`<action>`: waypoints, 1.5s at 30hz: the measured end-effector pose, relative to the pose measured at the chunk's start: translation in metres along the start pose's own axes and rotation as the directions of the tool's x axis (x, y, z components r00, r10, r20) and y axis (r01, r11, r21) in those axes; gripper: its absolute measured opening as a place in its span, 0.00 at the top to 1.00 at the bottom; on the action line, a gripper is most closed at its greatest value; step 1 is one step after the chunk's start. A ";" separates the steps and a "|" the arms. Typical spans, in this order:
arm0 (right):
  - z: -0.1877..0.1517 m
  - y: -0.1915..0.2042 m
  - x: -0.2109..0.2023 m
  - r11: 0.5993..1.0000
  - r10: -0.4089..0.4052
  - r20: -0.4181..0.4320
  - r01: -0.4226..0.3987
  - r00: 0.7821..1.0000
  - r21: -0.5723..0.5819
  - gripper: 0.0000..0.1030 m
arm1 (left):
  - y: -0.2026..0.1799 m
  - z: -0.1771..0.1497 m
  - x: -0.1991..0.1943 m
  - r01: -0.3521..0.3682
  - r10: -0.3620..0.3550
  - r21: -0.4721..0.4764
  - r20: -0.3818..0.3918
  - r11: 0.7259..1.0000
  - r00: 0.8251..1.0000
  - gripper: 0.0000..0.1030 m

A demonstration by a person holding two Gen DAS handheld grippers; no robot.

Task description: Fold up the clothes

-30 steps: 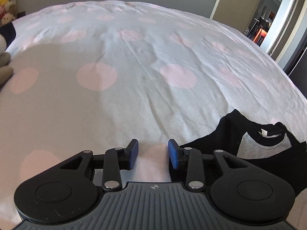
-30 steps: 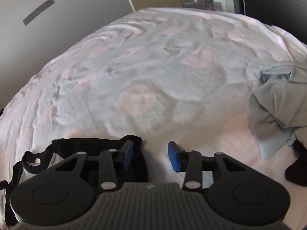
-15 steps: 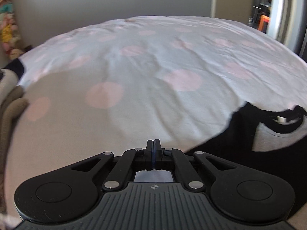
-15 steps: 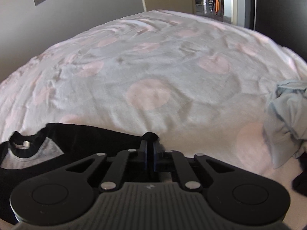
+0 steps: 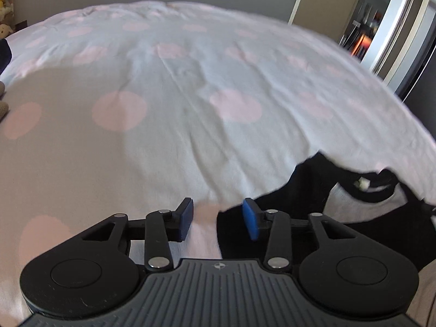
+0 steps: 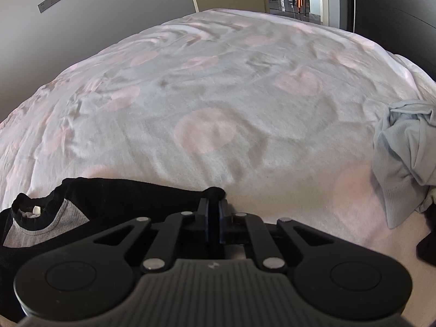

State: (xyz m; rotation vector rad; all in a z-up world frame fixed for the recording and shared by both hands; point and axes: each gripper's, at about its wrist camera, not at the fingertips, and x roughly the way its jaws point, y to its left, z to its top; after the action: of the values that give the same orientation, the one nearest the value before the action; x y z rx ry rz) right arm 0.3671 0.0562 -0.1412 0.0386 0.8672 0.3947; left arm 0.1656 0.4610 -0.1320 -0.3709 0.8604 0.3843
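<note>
left claw (image 5: pixel 217 219) opening again beside black shirt (image 5: pixel 305 190), half a second ago closed; right claw (image 6: pixel 213 212) still clamped on shirt edge

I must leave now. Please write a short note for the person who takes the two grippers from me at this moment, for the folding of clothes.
Left gripper: jaws opening, nothing pinched; an edge of the black garment lies between them, beside the right pad.
Right gripper: jaws nearly shut, pinching a corner of the black garment.
Things: the black garment with the grey panel lies at the near edge of the dotted bedspread. A crumpled light blue garment waits to the right, with something dark beside it.
Done: no fold visible yet.
Left: grip with the left, spread and fold the black garment, then the rest.
</note>
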 end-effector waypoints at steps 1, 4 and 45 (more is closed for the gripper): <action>0.000 0.000 0.000 1.000 0.000 0.001 0.000 1.000 -0.001 0.91 | -0.003 -0.002 0.003 -0.017 0.016 0.015 0.003 1.000 1.000 0.74; -0.001 -0.001 0.001 1.000 0.005 0.001 -0.005 1.000 -0.004 0.91 | -0.013 -0.008 -0.004 -0.039 0.034 0.079 0.070 0.996 0.997 0.99; -0.110 0.033 -0.308 0.627 -0.003 -0.281 -0.217 0.960 -0.748 0.64 | -0.127 -0.227 -0.269 0.325 -0.193 0.767 -0.261 0.553 0.946 0.69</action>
State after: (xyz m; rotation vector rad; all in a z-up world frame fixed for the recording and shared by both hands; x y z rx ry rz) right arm 0.0958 -0.0362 0.0198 -0.7967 0.8885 0.8867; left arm -0.0833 0.1987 -0.0362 0.3435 1.0181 -0.3492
